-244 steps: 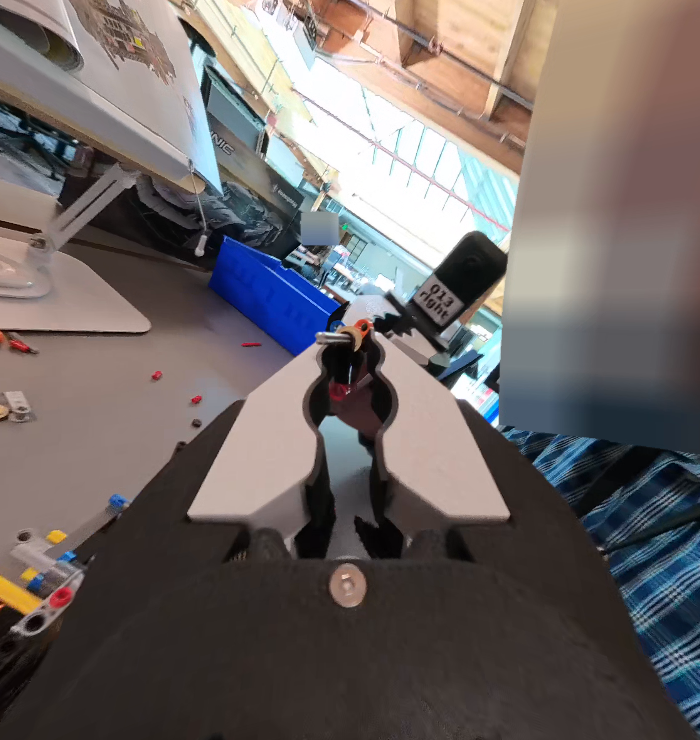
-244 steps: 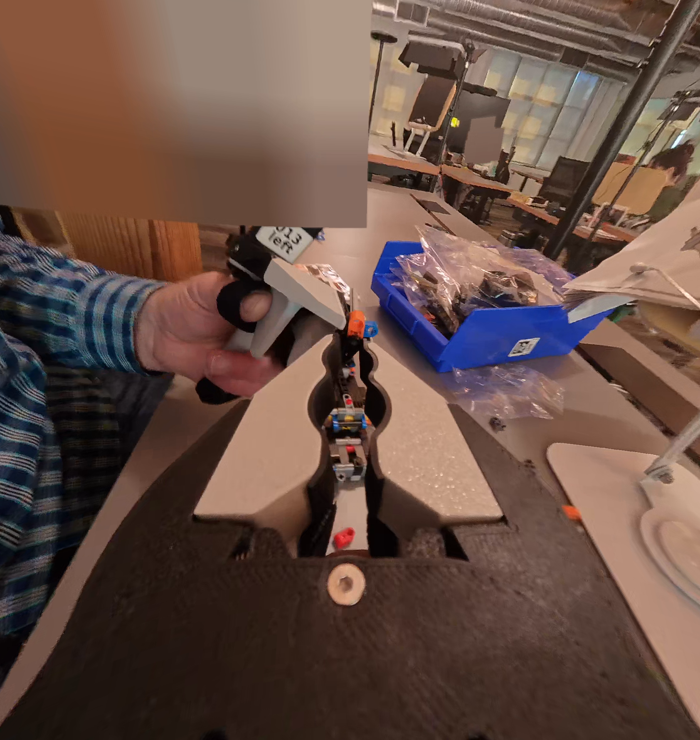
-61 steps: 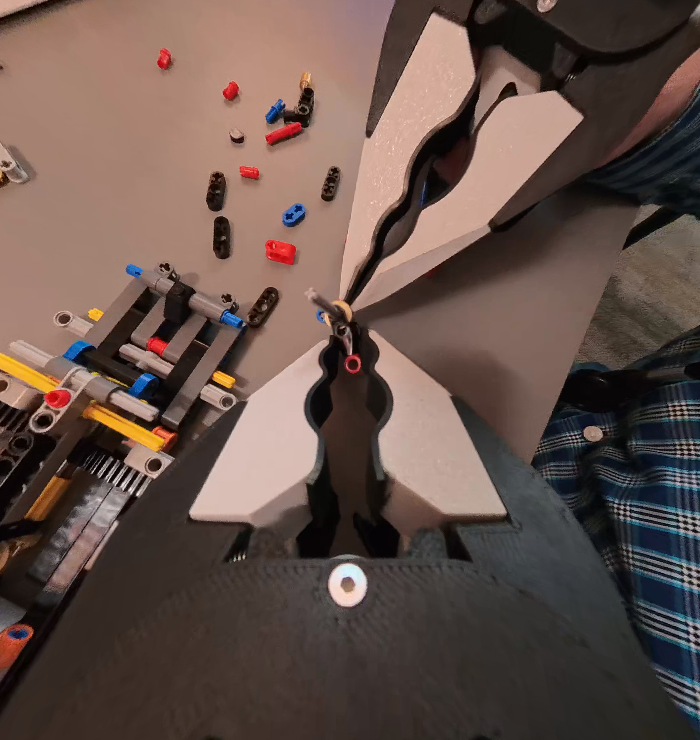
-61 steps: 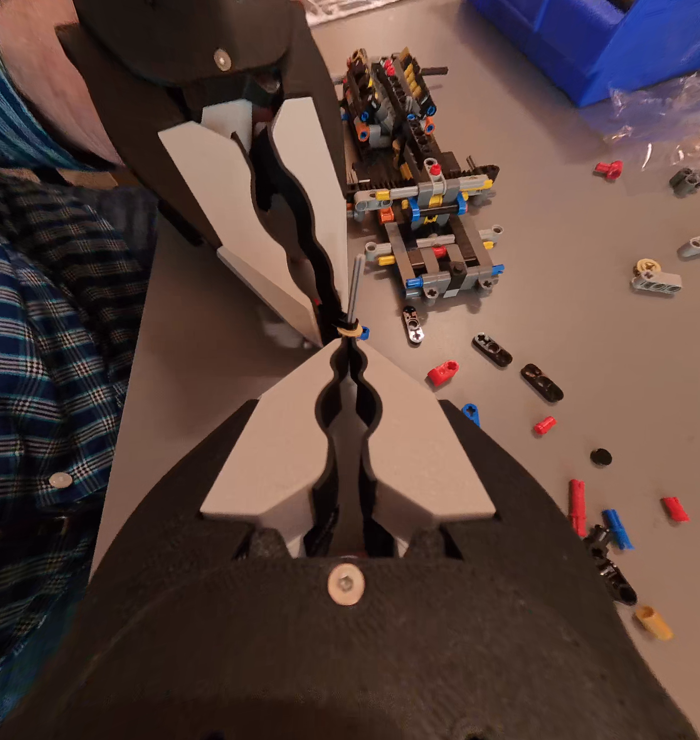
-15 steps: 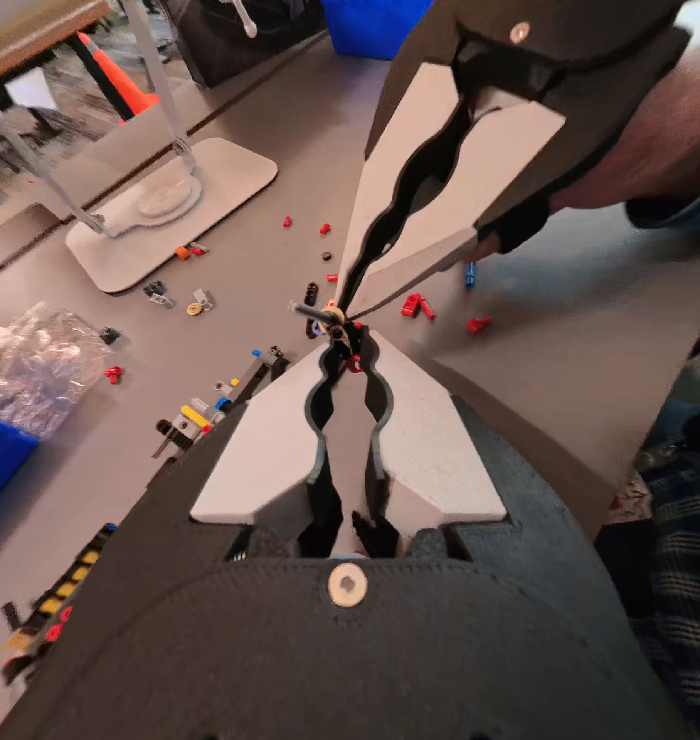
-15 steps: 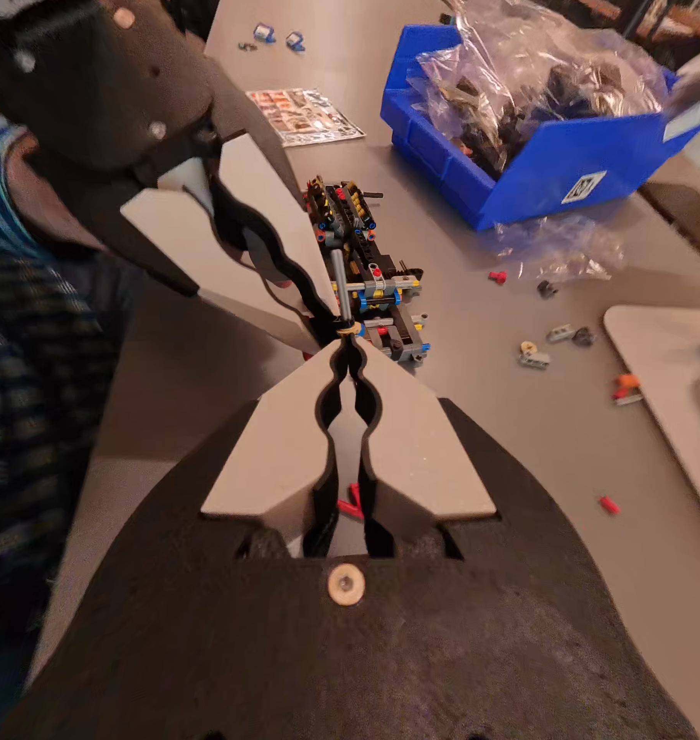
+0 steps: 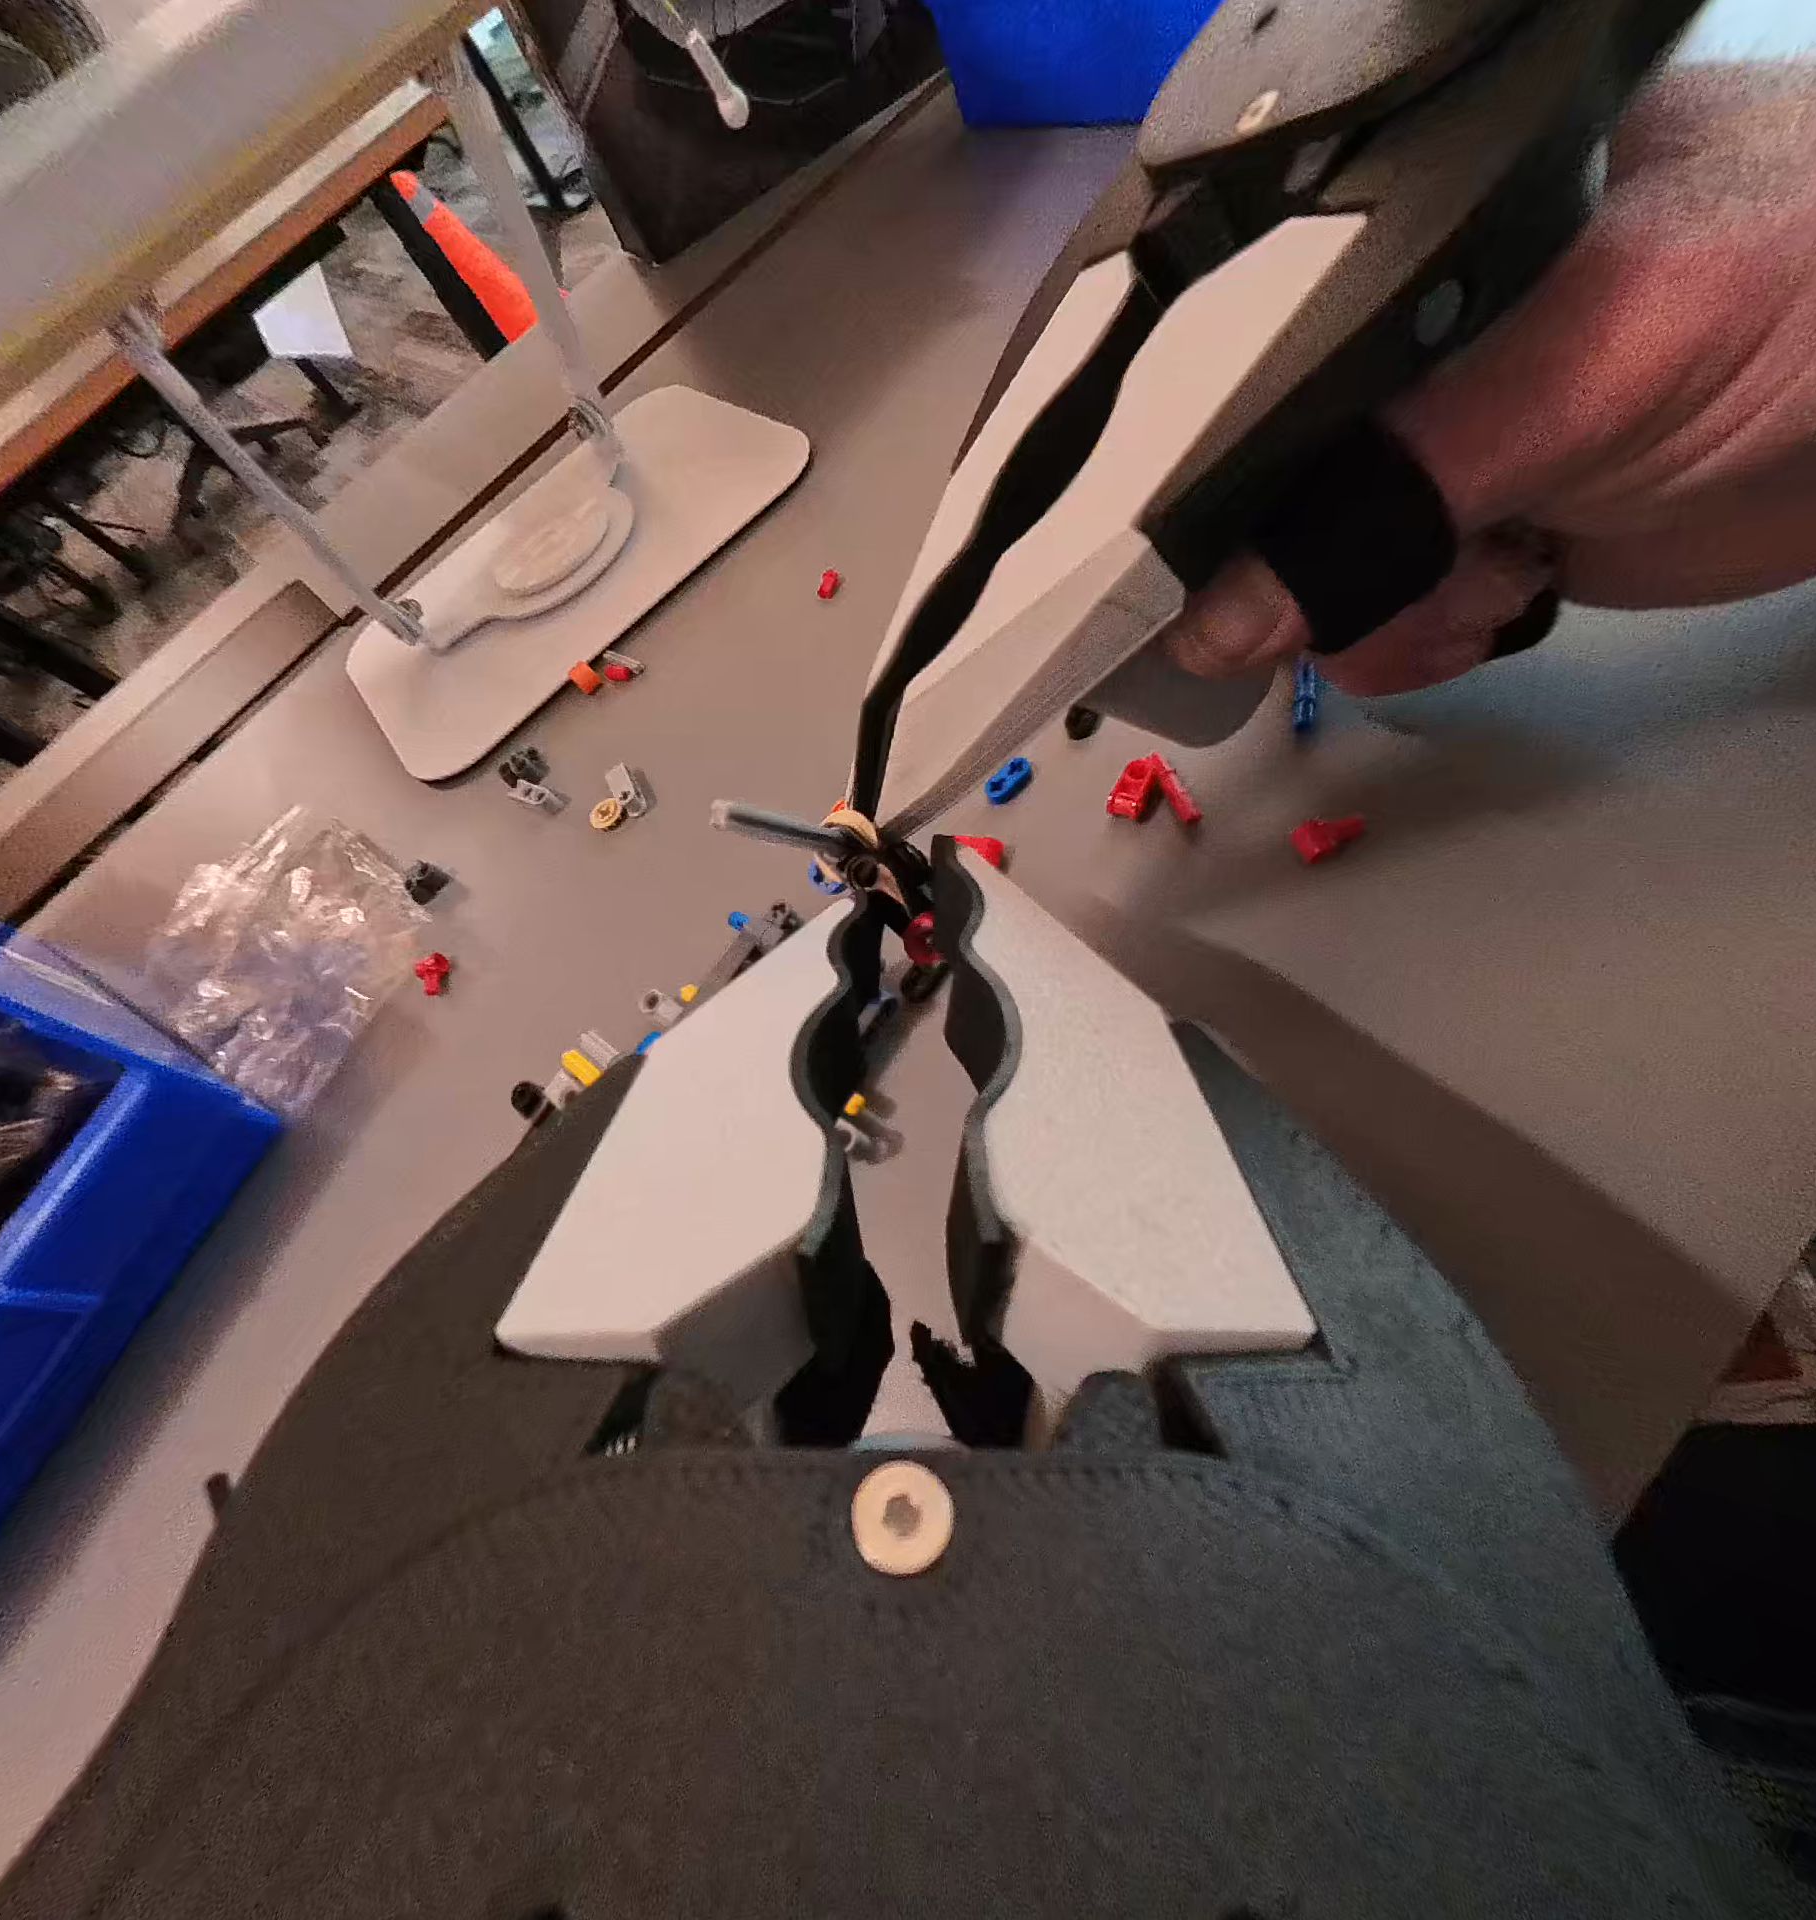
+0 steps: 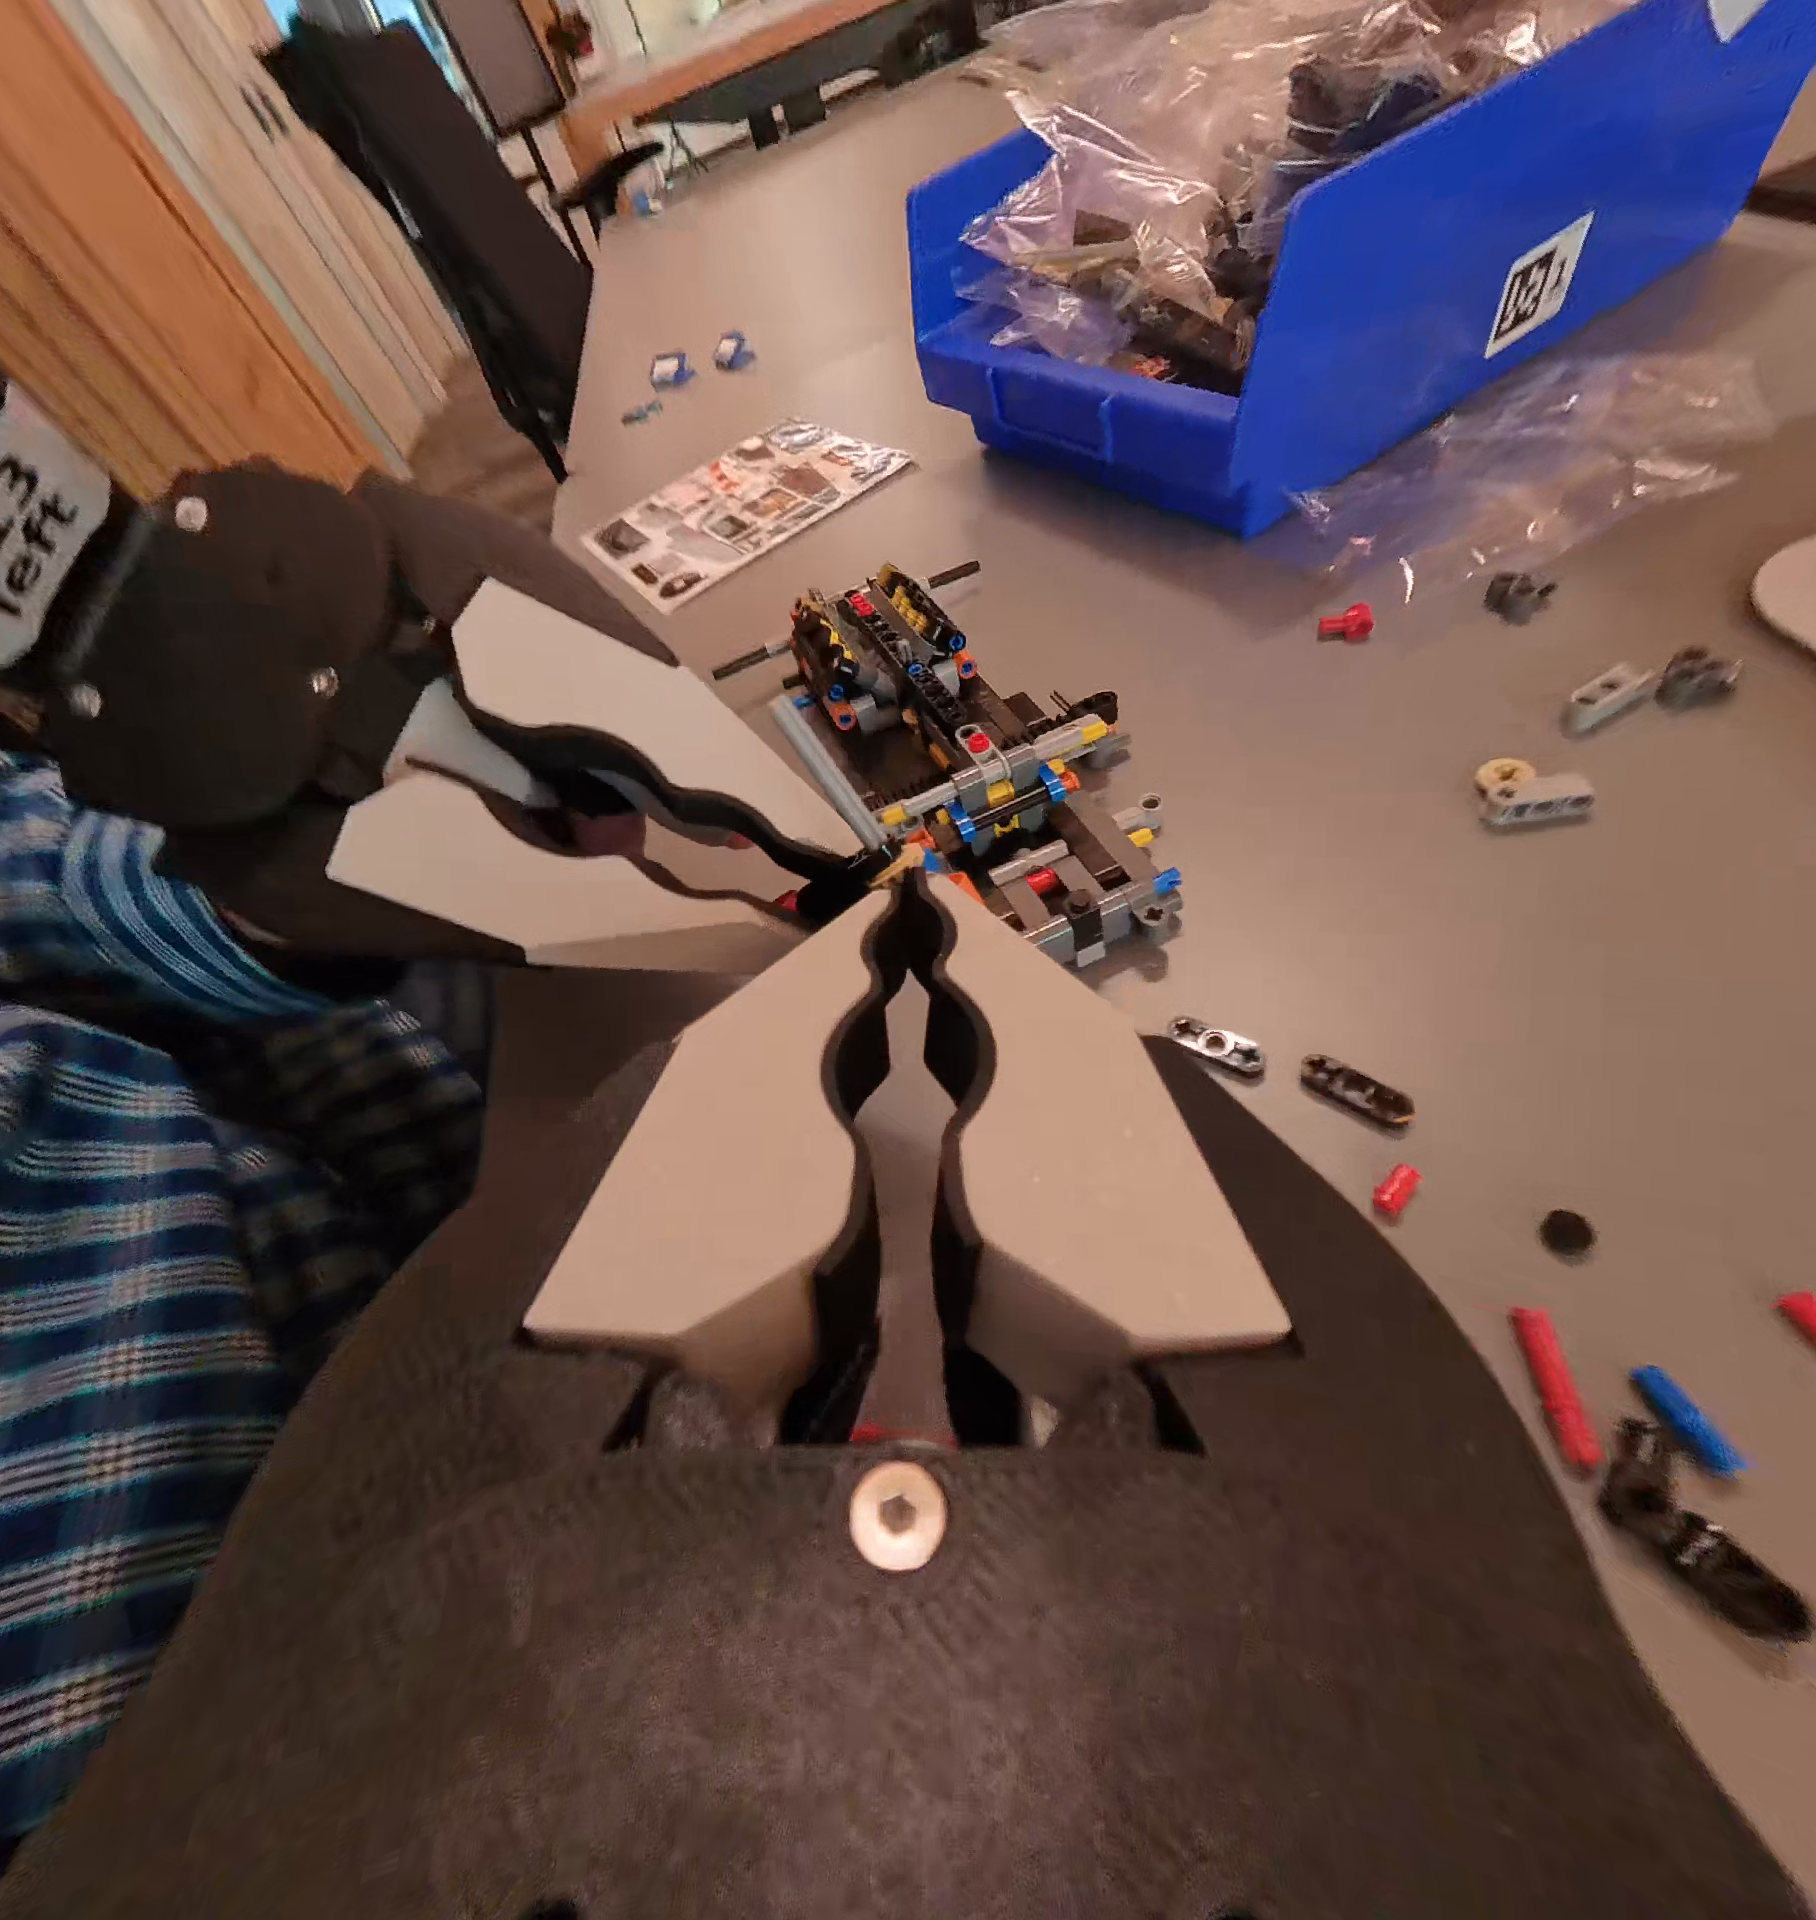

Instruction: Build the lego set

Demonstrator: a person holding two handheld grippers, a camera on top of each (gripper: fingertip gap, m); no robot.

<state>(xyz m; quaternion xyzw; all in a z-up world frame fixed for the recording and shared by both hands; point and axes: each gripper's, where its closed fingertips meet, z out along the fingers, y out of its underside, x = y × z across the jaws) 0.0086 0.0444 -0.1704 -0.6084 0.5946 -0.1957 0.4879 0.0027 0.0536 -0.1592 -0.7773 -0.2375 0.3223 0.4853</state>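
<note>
a: what's each gripper doing?

b: the left gripper (image 7: 899, 883) is pinched on a small black-and-red piece (image 7: 909, 914). the right gripper (image 7: 873, 821) is clamped on the tan ring (image 7: 850, 831) of a grey rod (image 7: 769, 824). they meet tip to tip, probably to join the parts.

a: and the model?

b: the half-built model (image 8: 987, 769) sits on the table (image 8: 1403, 935) just beyond those tips, the blue bin (image 8: 1299, 343) farther back.

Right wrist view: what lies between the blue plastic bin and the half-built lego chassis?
Only bare grey table between the blue plastic bin and the half-built lego chassis, in the right wrist view.
</note>
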